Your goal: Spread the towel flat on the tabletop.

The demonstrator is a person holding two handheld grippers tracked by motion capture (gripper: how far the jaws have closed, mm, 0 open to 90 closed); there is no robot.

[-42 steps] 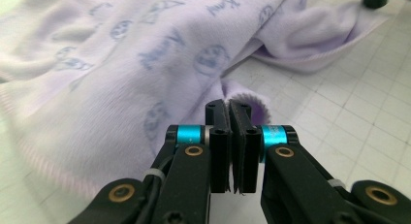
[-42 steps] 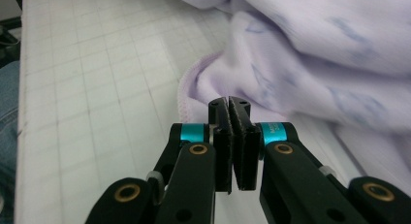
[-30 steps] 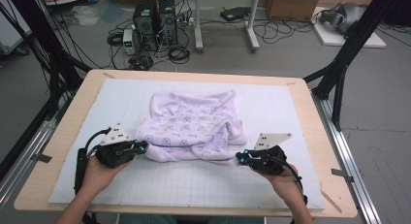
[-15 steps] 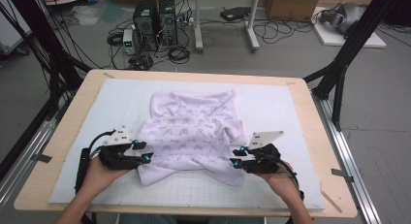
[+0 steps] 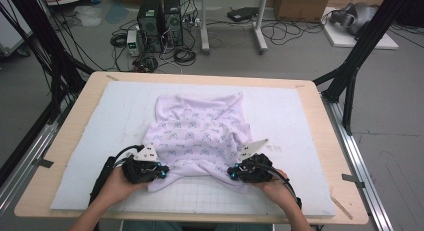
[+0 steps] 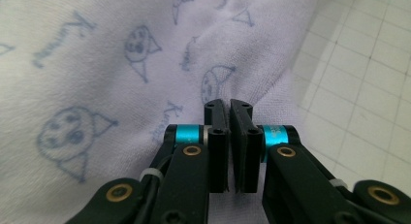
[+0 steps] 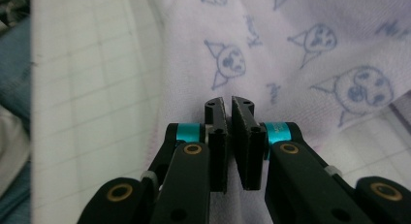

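High view: lilac cloth (image 5: 200,136) w/ blue cat-face print lies crumpled mid-mat on white grid mat (image 5: 300,116) atop wooden table (image 5: 320,106); left gripper (image 5: 161,172) at cloth's near-left edge, right gripper (image 5: 233,174) at near-right edge, both low on the mat. Left gripper view: jaws just snapped closed, clenched together, cloth (image 6: 97,64) right behind & under tips; can't tell if fabric is pinched; right gripper view: same, jaws just closed & clenched over cloth (image 7: 300,49) edge, mat (image 7: 97,78) alongside; pinch unclear

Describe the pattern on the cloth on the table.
Pale lilac cloth printed with blue cat faces and script; clearest in the left gripper view.
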